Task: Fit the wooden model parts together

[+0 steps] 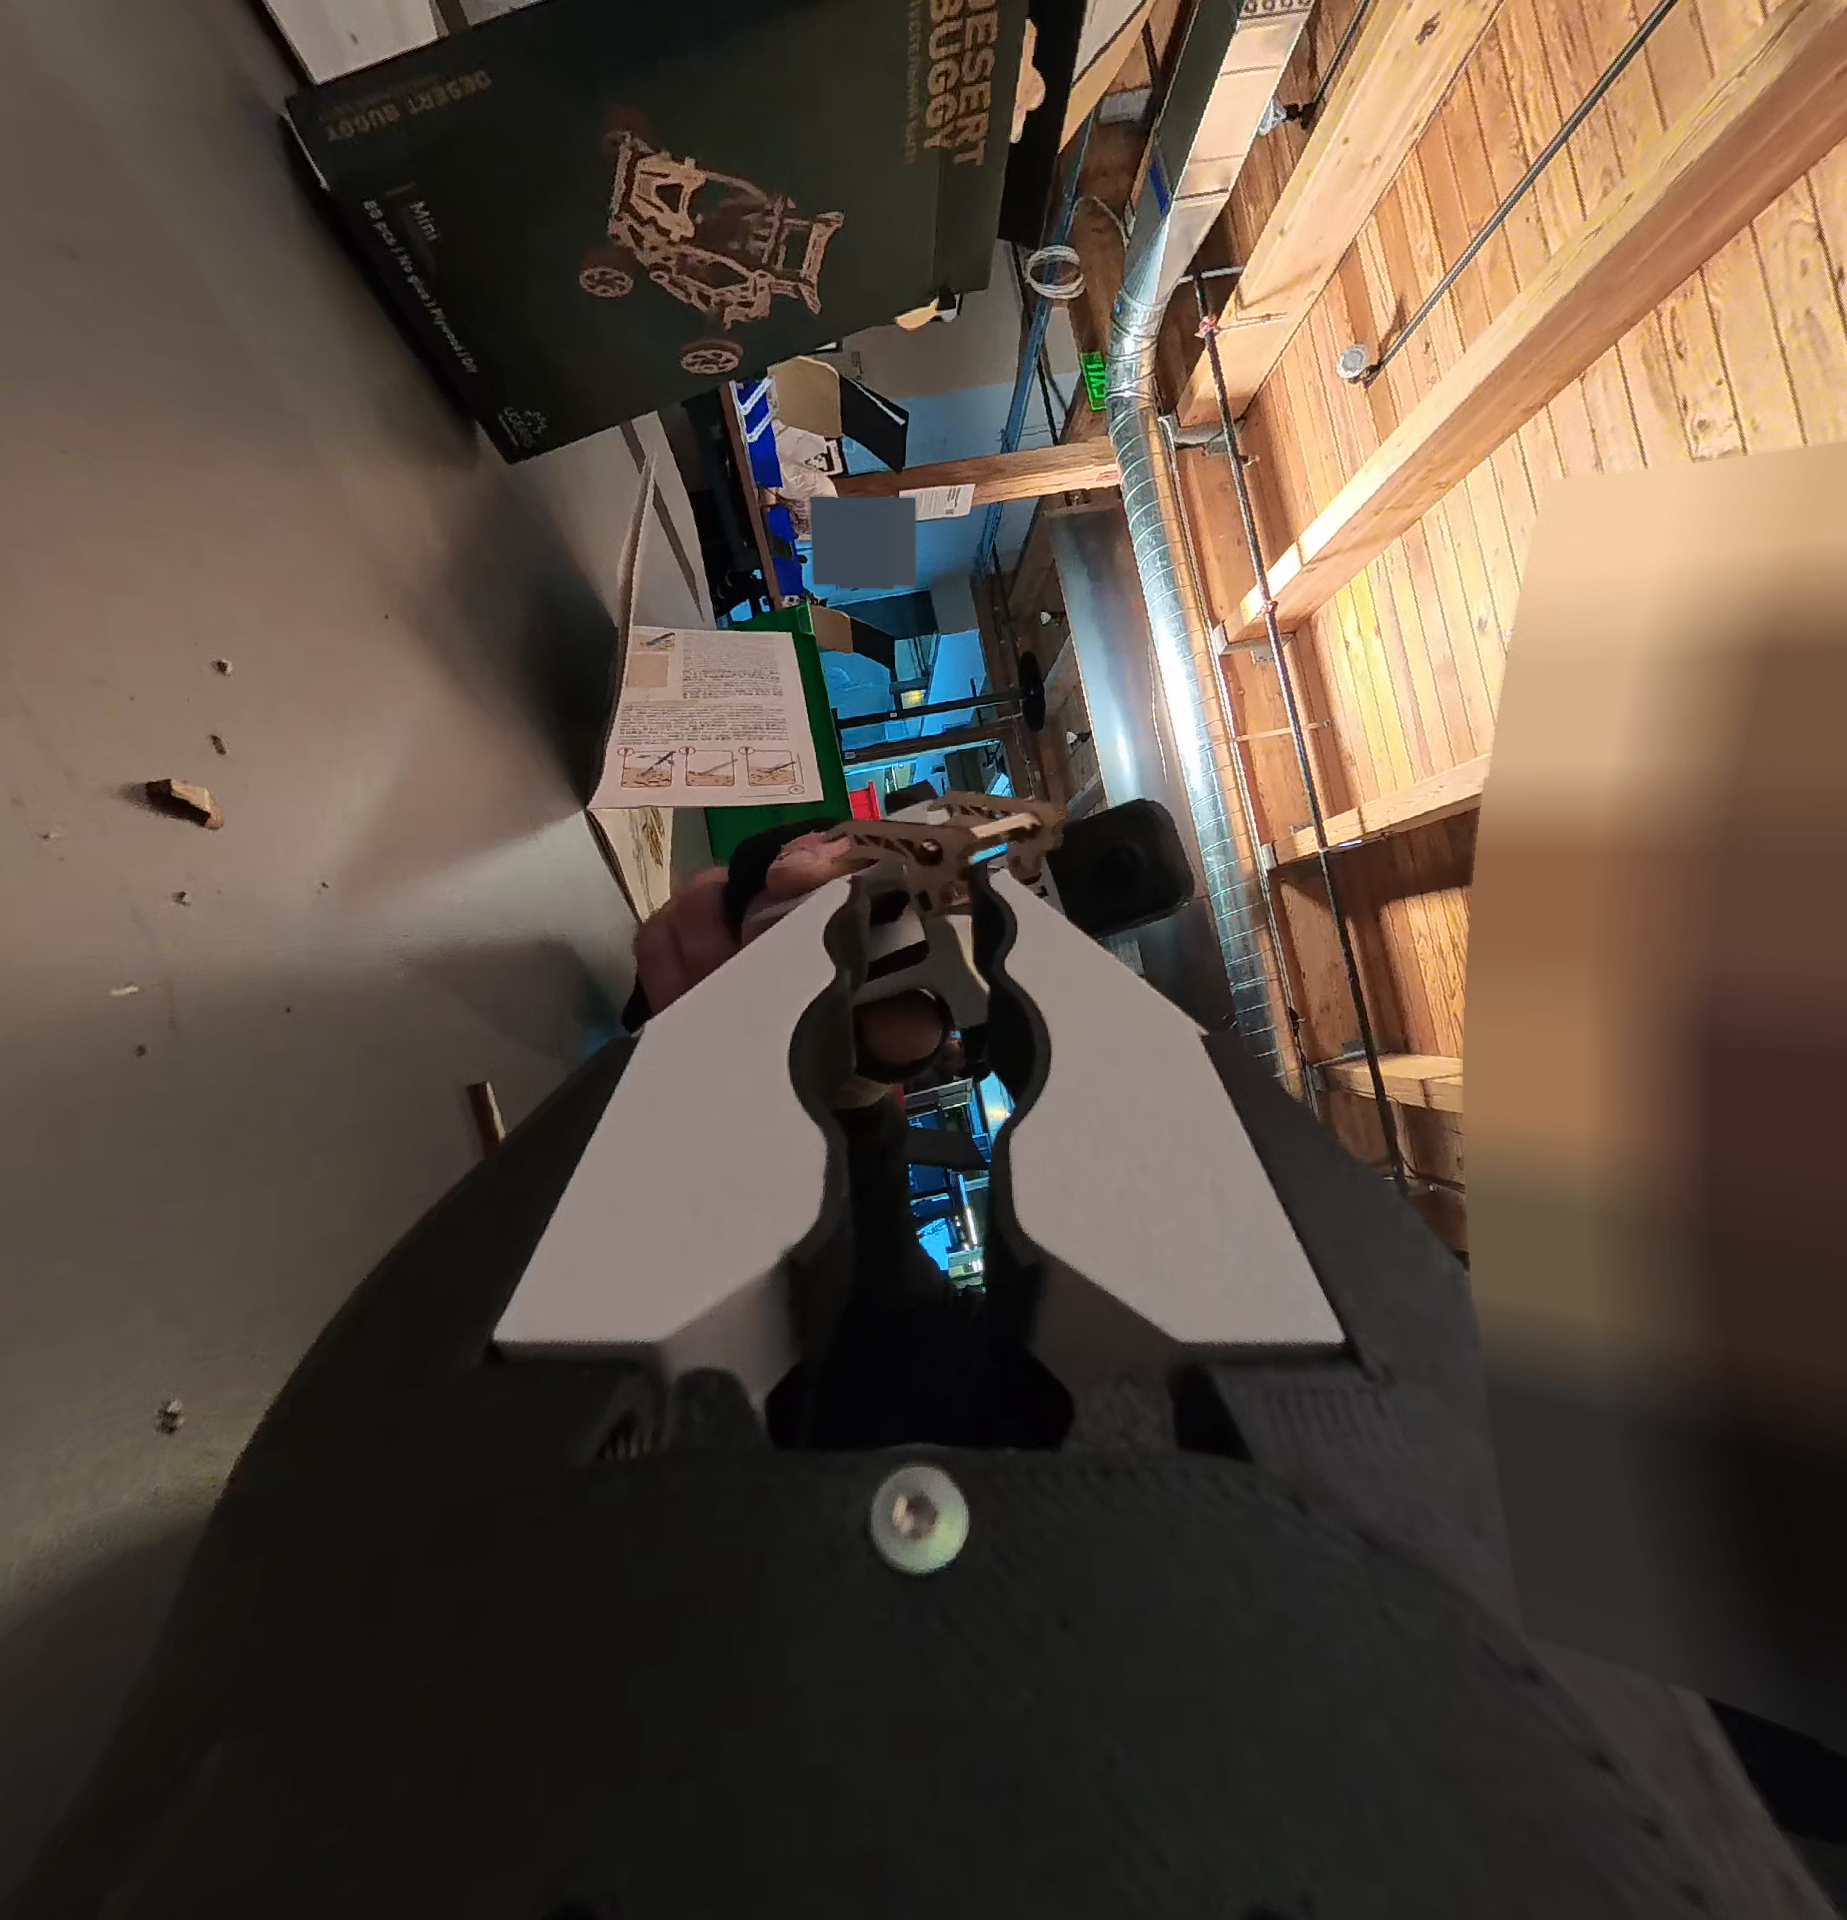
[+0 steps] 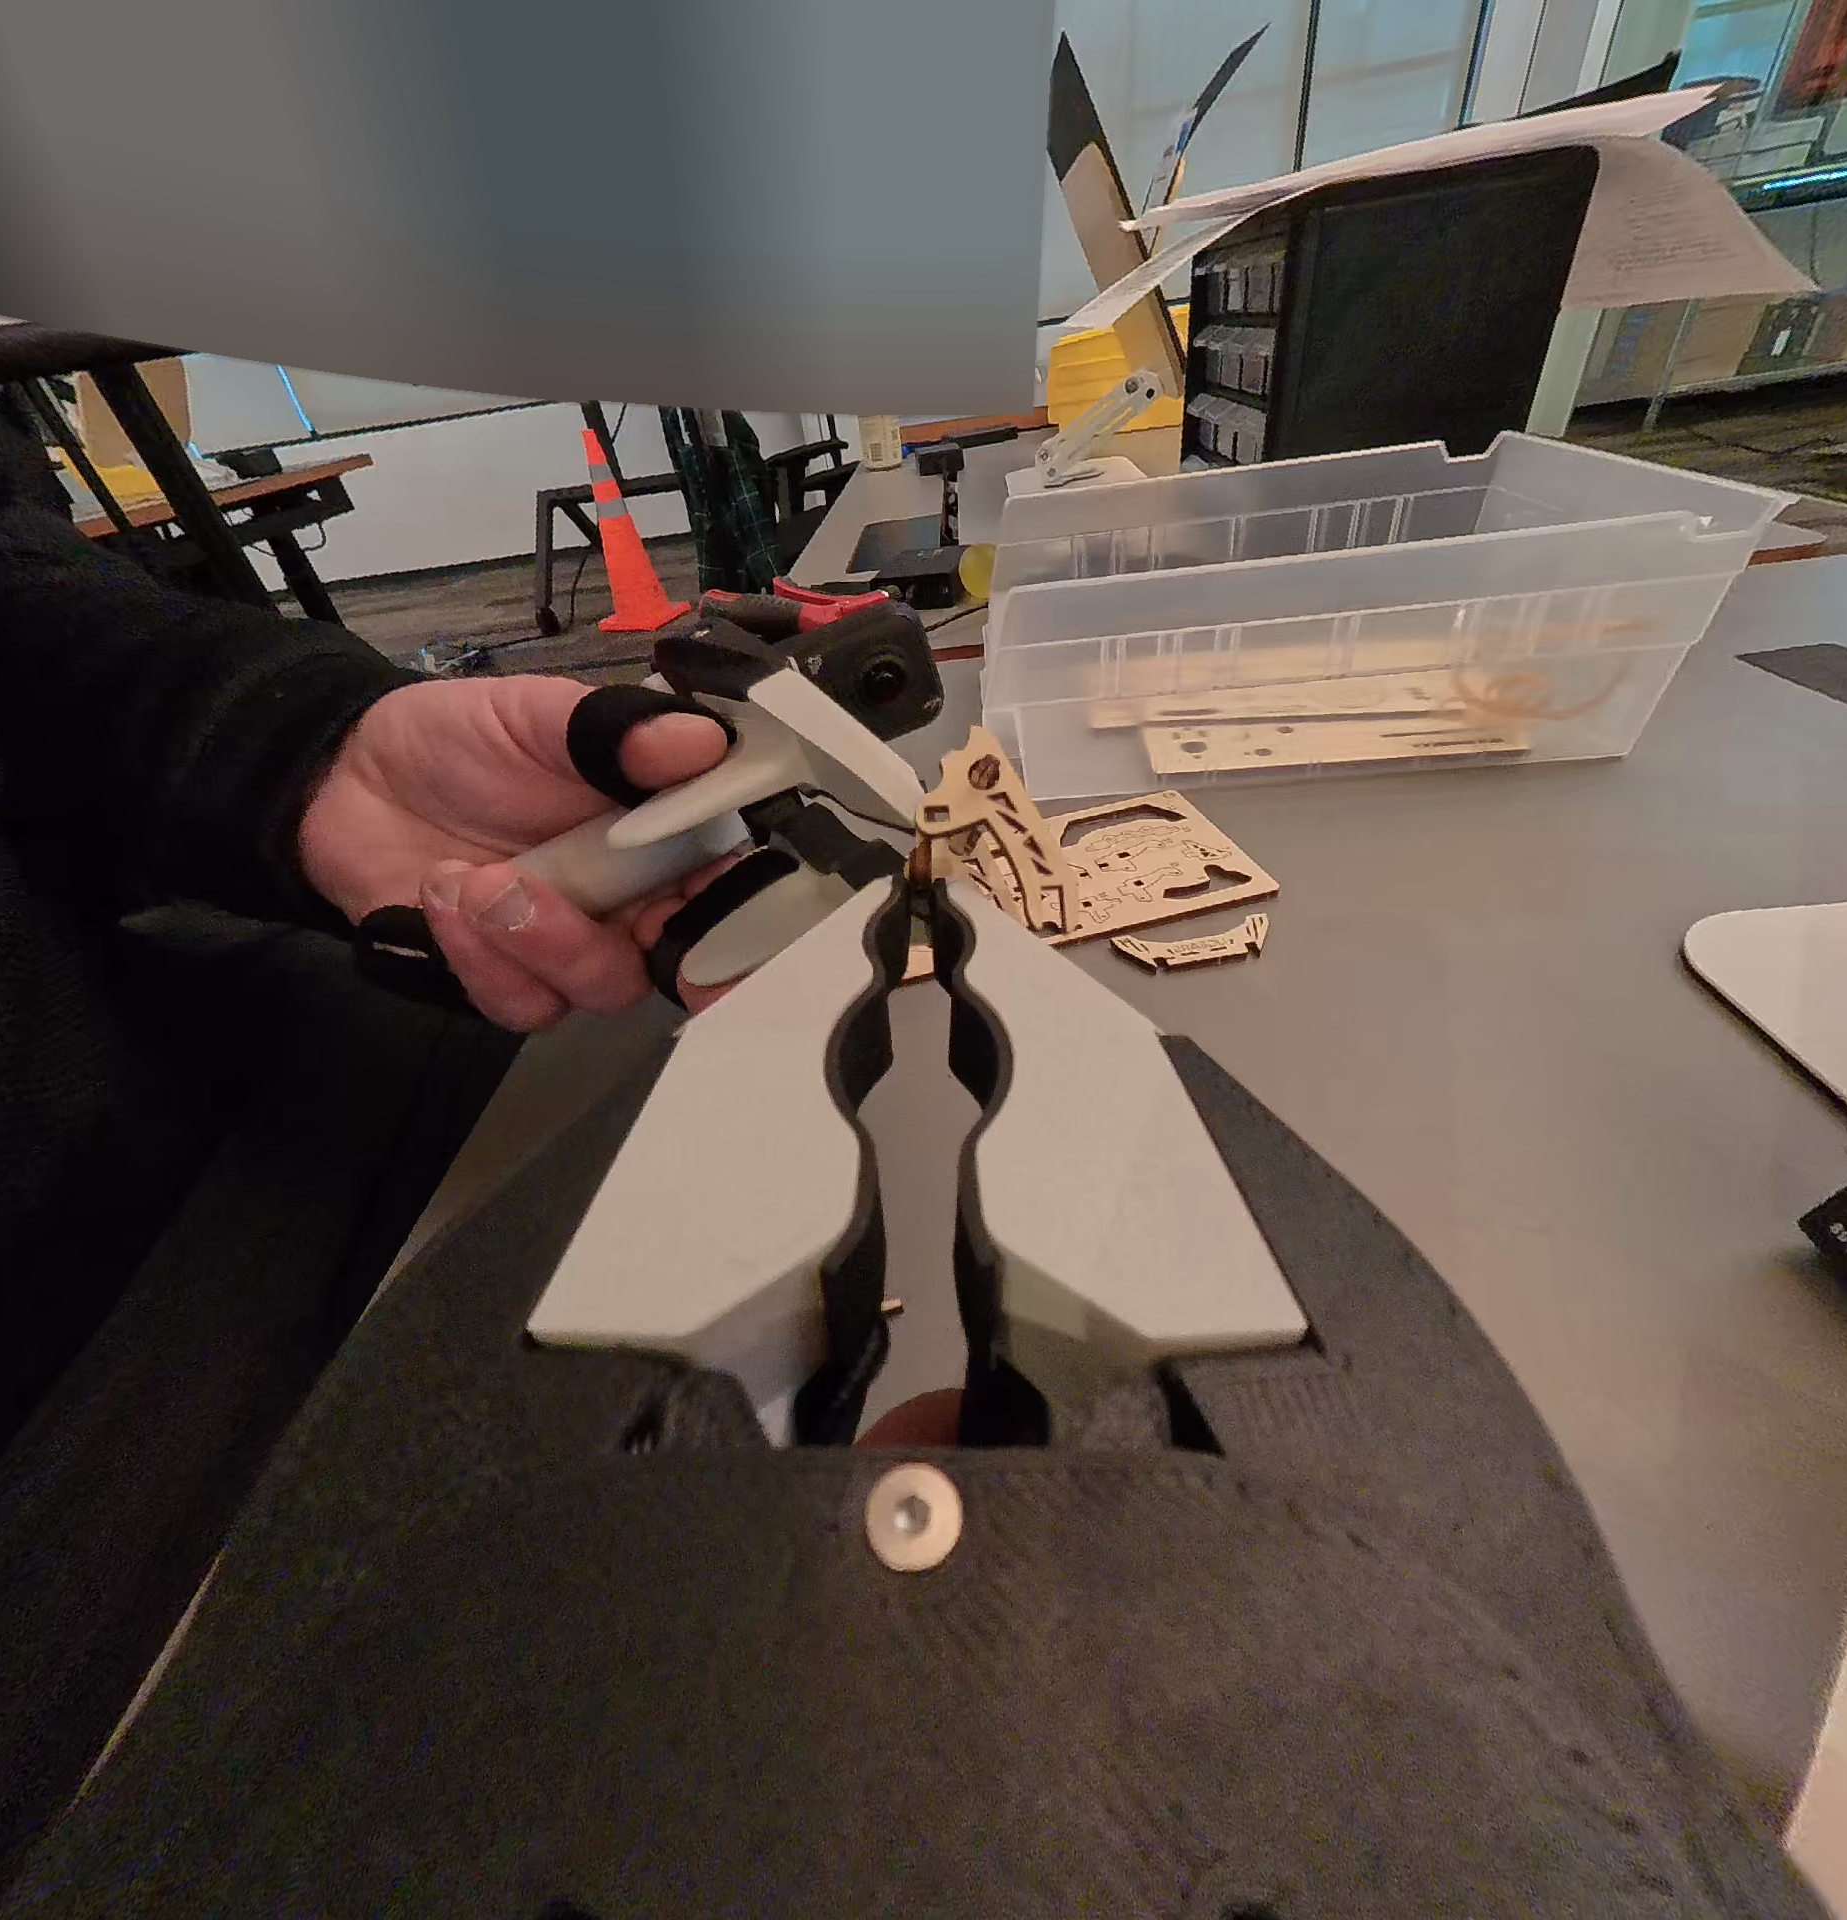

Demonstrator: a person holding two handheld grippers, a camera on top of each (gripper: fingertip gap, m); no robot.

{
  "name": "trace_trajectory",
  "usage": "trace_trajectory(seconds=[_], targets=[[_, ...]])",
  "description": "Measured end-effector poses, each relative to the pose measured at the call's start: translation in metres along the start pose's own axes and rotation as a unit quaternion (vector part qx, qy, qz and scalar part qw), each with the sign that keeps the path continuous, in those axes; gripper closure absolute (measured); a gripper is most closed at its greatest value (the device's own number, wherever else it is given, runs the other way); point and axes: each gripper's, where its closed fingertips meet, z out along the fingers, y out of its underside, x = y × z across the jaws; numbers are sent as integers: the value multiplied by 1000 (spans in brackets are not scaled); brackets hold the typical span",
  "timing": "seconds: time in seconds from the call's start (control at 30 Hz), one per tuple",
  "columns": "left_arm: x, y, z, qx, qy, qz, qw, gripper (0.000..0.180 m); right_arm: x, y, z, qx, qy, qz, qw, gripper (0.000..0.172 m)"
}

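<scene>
My left gripper (image 1: 914,883) is shut on a small wooden frame assembly (image 1: 929,847), a pale laser-cut piece with triangular cut-outs, held up above the grey table (image 1: 223,935). The right wrist view shows the same assembly (image 2: 986,821) upright, with the left gripper's white finger (image 2: 846,753) against its left edge. My right gripper (image 2: 924,899) is shut on a small brown wooden pin (image 2: 917,860) at the assembly's lower left corner. The right gripper's camera (image 1: 1127,862) shows just beyond the assembly in the left wrist view.
A wooden parts sheet (image 2: 1168,868) and a small loose wooden part (image 2: 1189,948) lie on the table (image 2: 1470,1039) behind the assembly. A clear plastic bin (image 2: 1366,623) holds more sheets. A white board (image 2: 1792,987) lies right. The kit box (image 1: 670,208), an instruction sheet (image 1: 711,717) and a wood scrap (image 1: 183,802) are near. Left and right tips are no more than a few centimetres apart.
</scene>
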Motion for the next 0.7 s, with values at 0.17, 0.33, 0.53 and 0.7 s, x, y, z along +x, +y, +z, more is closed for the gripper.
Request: trace_trajectory(seconds=[0.17,0.33,0.53,0.7], targets=[[-1,1,0,-2,-3,10,1000,171,-1,0,0,-1,-1,1,1000,170],[-2,0,0,2,-2,5,1000,174,-1,-1,1,-5,2,-3,1000,169],[-6,-2,-2,7,-7,7,1000,175,0,0,-2,-10,7,2,1000,164],[-6,-4,-3,8,-4,8,1000,175,-3,1,-13,-25,4,3,1000,162]])
